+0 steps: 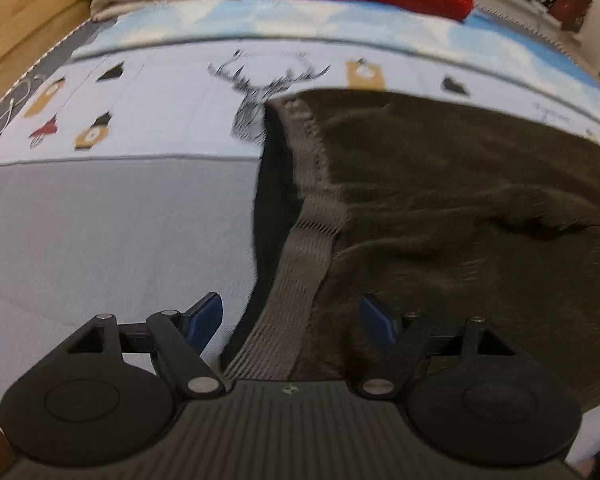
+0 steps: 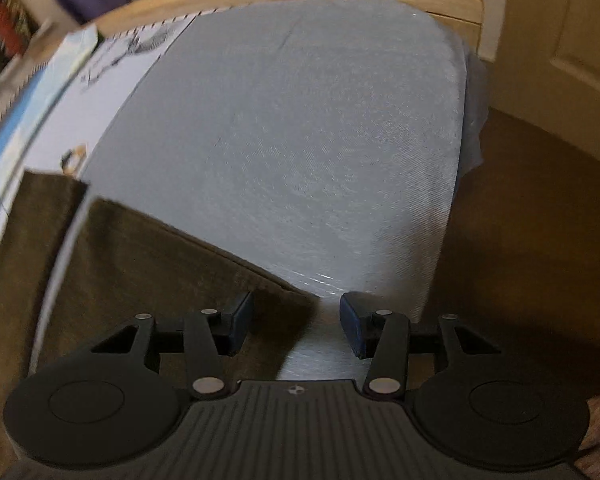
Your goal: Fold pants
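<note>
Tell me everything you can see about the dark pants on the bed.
The pants are dark olive-brown, of soft, fuzzy-looking fabric, with a ribbed grey elastic waistband showing where the top gapes. They lie spread flat, slightly wrinkled, on the grey and printed bedsheet. In the right wrist view one straight edge crosses the sheet. Neither open claw grips them.

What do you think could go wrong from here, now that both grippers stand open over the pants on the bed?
1. The left gripper straddles the ribbed waistband beside bare sheet; closing might pinch bedding too.
2. The right gripper hangs near the pants corner by the mattress edge; a loose grip may let fabric slide floorward.
</note>
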A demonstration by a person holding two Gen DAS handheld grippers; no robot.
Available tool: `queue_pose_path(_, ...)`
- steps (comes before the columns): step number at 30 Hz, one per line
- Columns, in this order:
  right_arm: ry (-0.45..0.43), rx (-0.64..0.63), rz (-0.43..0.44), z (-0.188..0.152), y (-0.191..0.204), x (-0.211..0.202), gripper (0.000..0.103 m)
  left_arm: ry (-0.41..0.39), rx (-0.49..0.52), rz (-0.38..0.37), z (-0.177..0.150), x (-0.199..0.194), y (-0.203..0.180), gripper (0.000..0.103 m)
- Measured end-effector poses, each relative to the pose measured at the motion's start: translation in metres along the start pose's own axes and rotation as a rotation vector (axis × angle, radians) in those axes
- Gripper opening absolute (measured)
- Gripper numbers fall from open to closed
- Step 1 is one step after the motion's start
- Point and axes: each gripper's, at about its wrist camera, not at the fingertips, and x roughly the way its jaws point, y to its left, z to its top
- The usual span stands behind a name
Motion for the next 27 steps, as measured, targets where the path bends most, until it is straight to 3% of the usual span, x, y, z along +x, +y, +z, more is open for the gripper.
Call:
queue_pose_path(4,0.027,-0.007,0.001,0.000,0.000,-0.004,0.051,0.103,-0.030,0.006,-0.005,0.023,0.010,0.081)
queue_pose_path(7,0.043,-0.094,-0.045,0.002,0.012,0.000,0.051,0.155,-0.011,0.071,-0.006,0.036,0.011,0.081)
queue_pose_path(9,0.044,-0.141,-0.072,0.001,0.018,0.000,0.051,0.193,-0.045,0.061,-0.008,0.041,0.016,0.081)
queue_pose_path(11,0.052,-0.148,-0.088,0.001,0.017,-0.001,0.049,0.214,-0.062,0.033,-0.006,0.042,0.018,0.066)
queue_pose_path(12,0.058,-0.137,-0.084,0.002,0.016,-0.002,0.044,0.217,-0.056,0.023,-0.005,0.042,0.017,0.064)
queue_pose_path(13,0.065,-0.123,-0.057,0.004,0.015,-0.004,0.025,0.215,-0.040,0.032,-0.004,0.041,0.016,0.053)
queue_pose_path(14,0.066,-0.121,-0.040,0.005,0.018,-0.004,0.023,0.212,-0.022,0.043,-0.003,0.039,0.014,0.037)
queue_pose_path(17,0.000,-0.156,-0.013,0.008,0.028,-0.017,0.016,0.167,0.024,0.060,-0.002,0.024,0.007,0.030)
queue_pose_path(21,-0.070,-0.150,-0.001,0.017,0.028,-0.030,0.016,0.153,0.041,0.050,-0.006,0.007,0.003,0.030)
queue_pose_path(24,0.000,-0.145,-0.030,0.019,0.021,-0.015,0.021,0.230,0.045,0.066,-0.014,0.019,0.003,0.039)
queue_pose_path(25,0.034,-0.155,-0.053,0.017,0.022,-0.009,0.024,0.244,0.055,0.089,-0.015,0.020,0.002,0.048)
queue_pose_path(27,0.053,-0.183,-0.087,0.013,0.023,-0.011,0.029,0.214,0.063,0.129,-0.011,0.011,-0.001,0.053)
